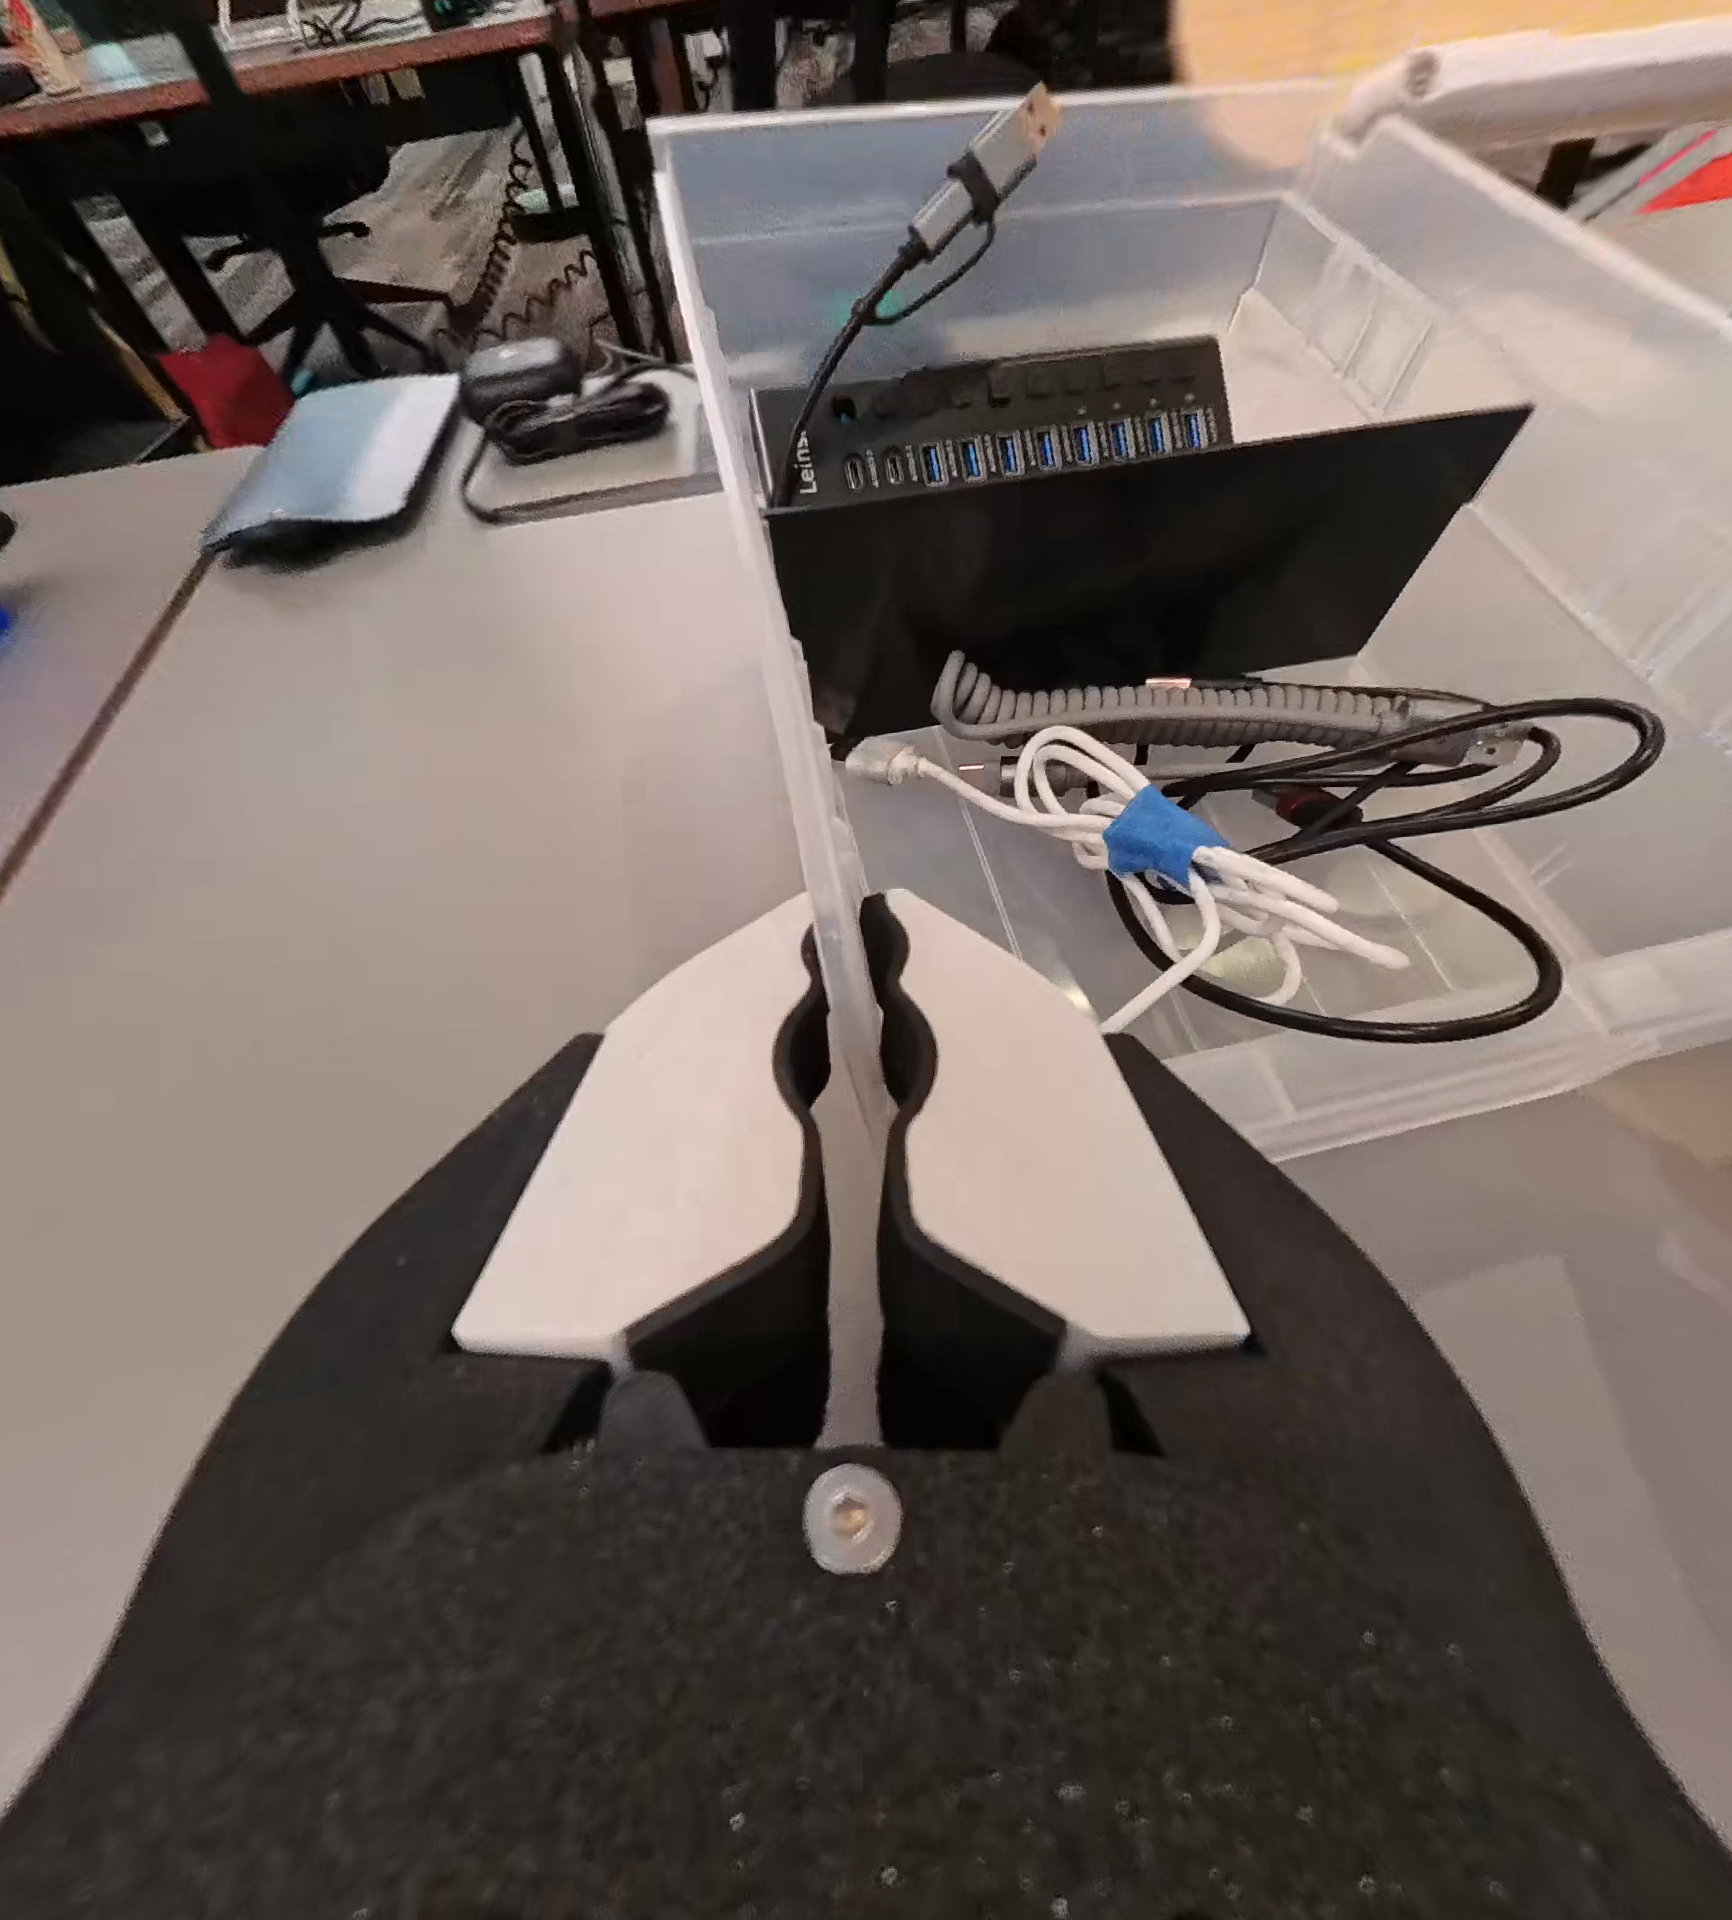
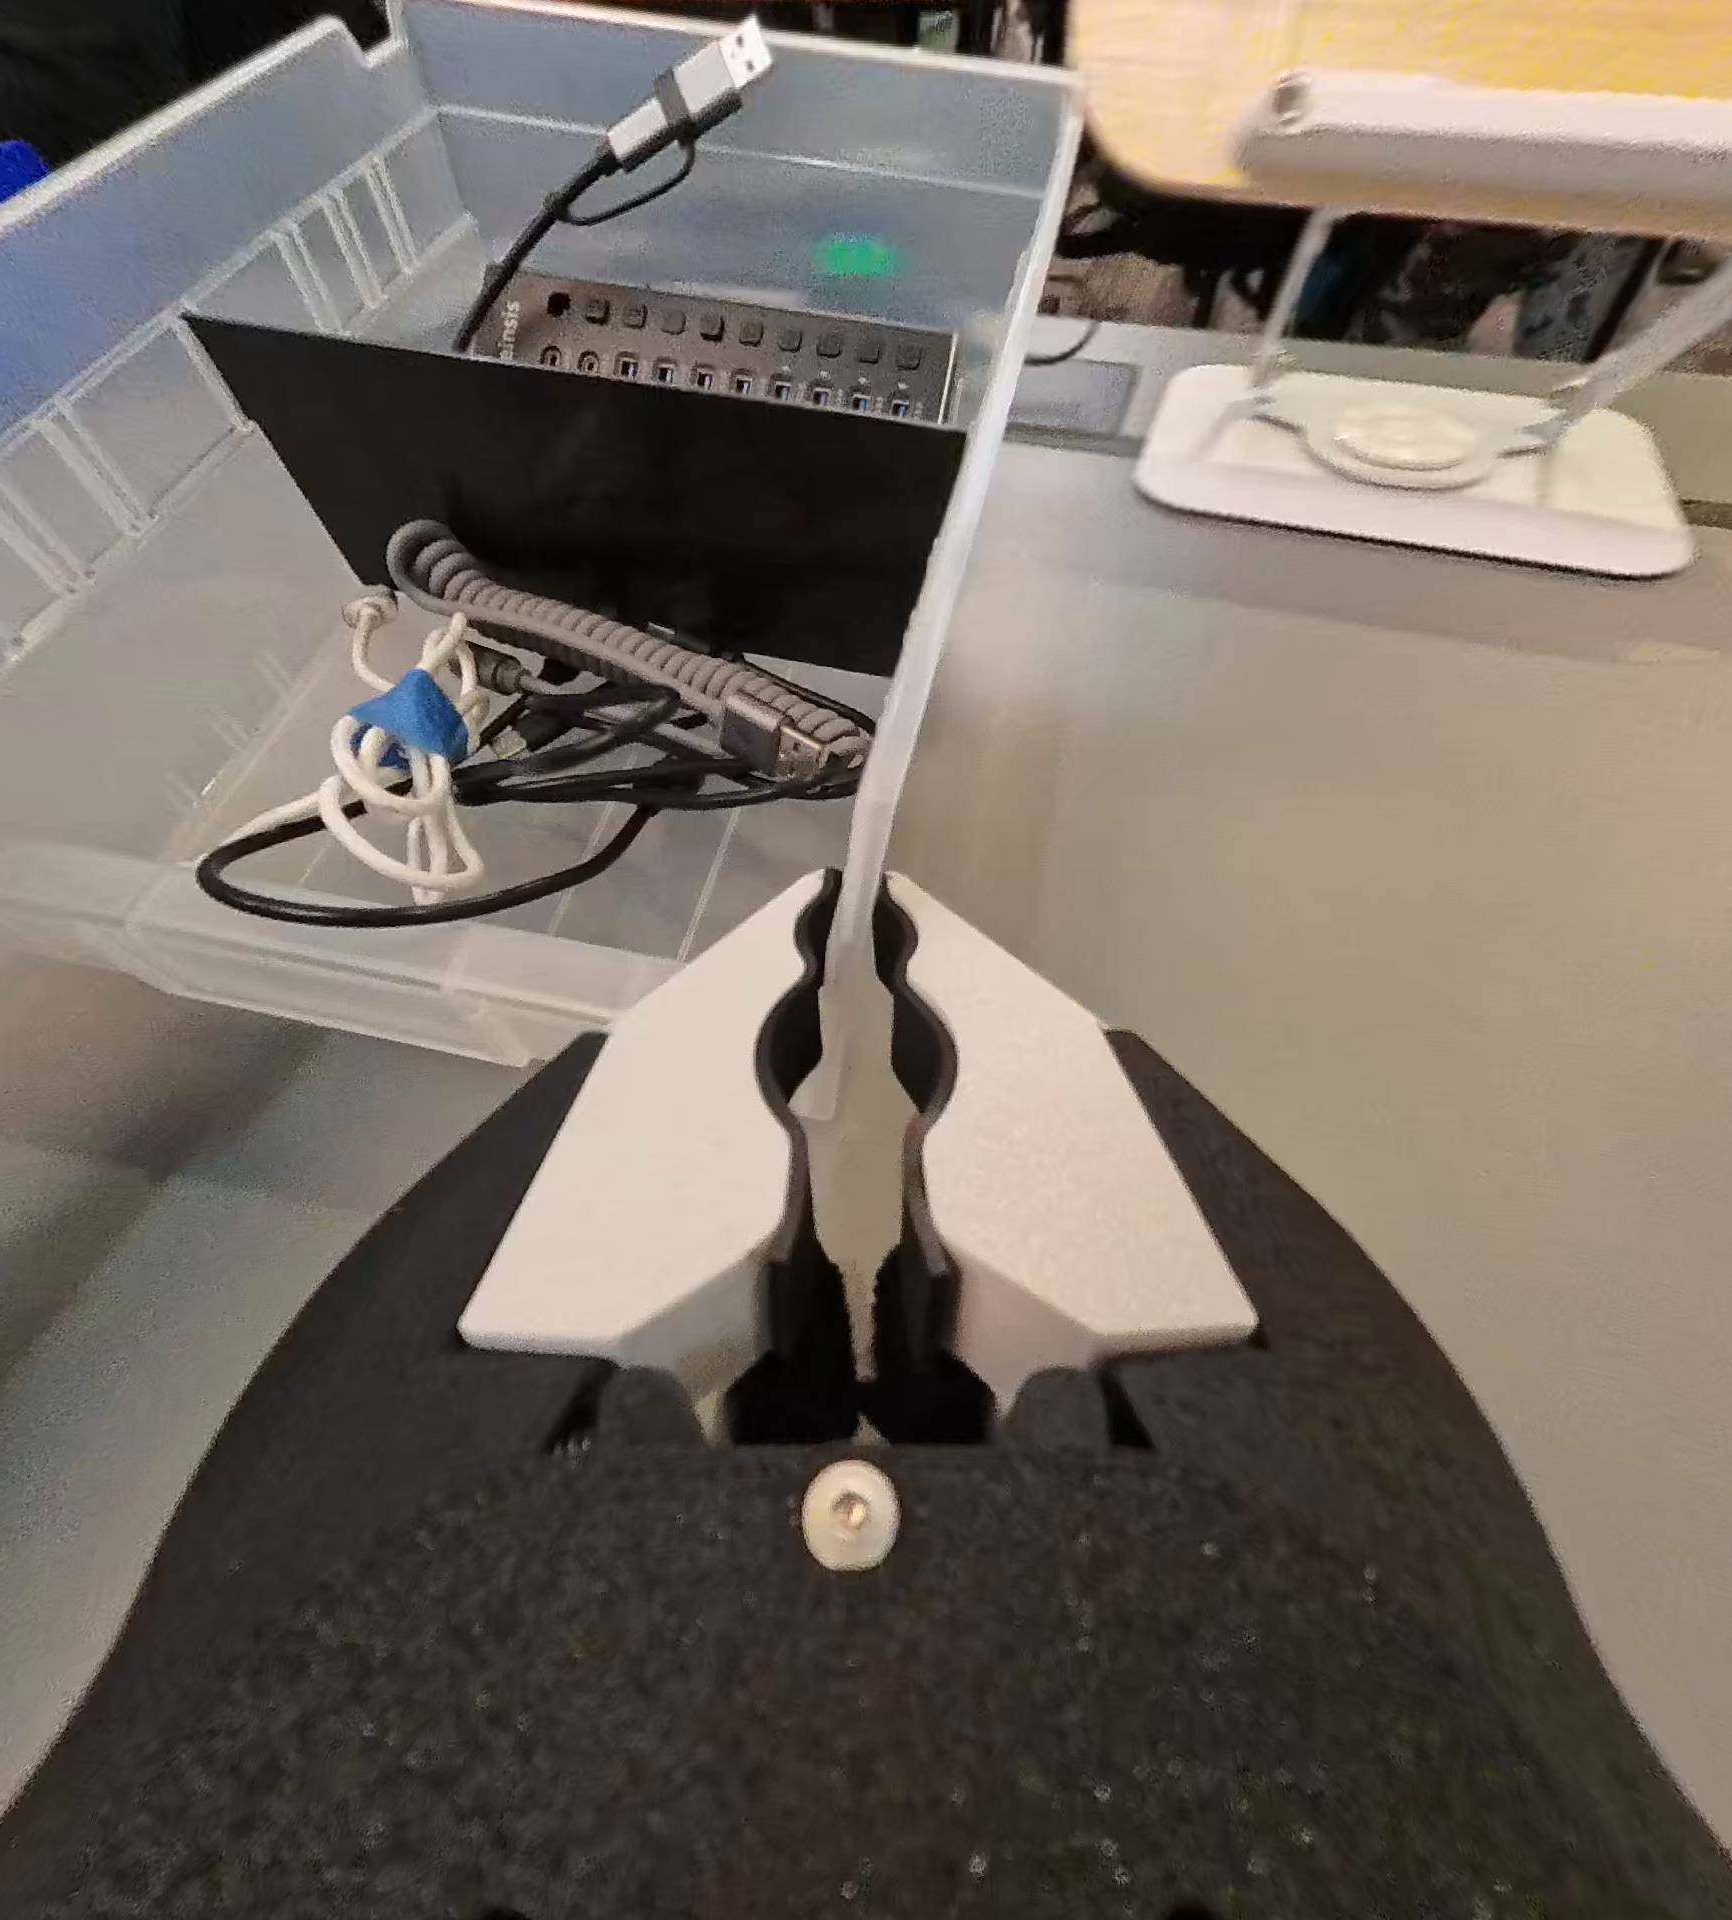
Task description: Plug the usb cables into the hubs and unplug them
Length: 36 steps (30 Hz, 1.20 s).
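A clear plastic bin (image 1: 1527, 582) stands on the grey table. In its far part a black USB hub (image 1: 997, 436) stands behind a black divider (image 1: 1101, 582), with a black cable rising to a grey USB plug (image 1: 997, 166). The near part holds a coiled grey cable (image 1: 1153, 707), a white cable bundle with blue tape (image 1: 1153, 842) and a looped black cable (image 1: 1464, 1018). My left gripper (image 1: 846, 935) is shut on the bin's left wall (image 1: 737, 468). My right gripper (image 2: 857, 894) is shut on the bin's right wall (image 2: 955, 520). The hub (image 2: 737, 353) and a grey USB plug (image 2: 779, 743) show there too.
Left of the bin lie a blue-grey pouch (image 1: 342, 468) and a black device with its cable (image 1: 550, 395). A white stand (image 2: 1413, 468) sits right of the bin. Desks and chairs stand beyond the table's far edge. Spacing between my two grippers at the tips: around 20 cm.
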{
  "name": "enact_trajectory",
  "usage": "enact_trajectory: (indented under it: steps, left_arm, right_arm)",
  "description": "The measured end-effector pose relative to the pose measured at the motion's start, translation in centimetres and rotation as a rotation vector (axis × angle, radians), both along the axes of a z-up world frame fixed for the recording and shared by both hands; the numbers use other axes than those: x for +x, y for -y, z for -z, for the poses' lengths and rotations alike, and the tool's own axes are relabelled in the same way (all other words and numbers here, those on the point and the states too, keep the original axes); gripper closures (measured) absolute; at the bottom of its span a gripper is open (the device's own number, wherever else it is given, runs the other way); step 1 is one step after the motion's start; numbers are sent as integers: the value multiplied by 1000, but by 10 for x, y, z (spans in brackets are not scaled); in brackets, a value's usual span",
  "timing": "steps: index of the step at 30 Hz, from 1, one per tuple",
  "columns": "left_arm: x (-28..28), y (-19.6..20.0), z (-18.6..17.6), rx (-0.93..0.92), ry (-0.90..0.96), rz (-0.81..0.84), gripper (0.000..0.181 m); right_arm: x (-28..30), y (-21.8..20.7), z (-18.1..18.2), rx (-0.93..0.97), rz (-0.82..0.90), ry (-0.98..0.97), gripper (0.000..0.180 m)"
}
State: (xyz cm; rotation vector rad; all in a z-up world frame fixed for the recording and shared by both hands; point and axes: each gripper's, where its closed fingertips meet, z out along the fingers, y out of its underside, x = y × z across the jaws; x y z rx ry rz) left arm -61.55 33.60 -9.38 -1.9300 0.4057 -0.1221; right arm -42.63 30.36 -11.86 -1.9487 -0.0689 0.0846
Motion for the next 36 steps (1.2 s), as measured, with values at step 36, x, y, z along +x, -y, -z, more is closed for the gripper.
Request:
enact_trajectory:
  steps: [36]
  left_arm:
    - [76, 90, 0, 13, 213, -24, 131]
  right_arm:
    - [391, 167, -26, 142, 81, -146, 146]
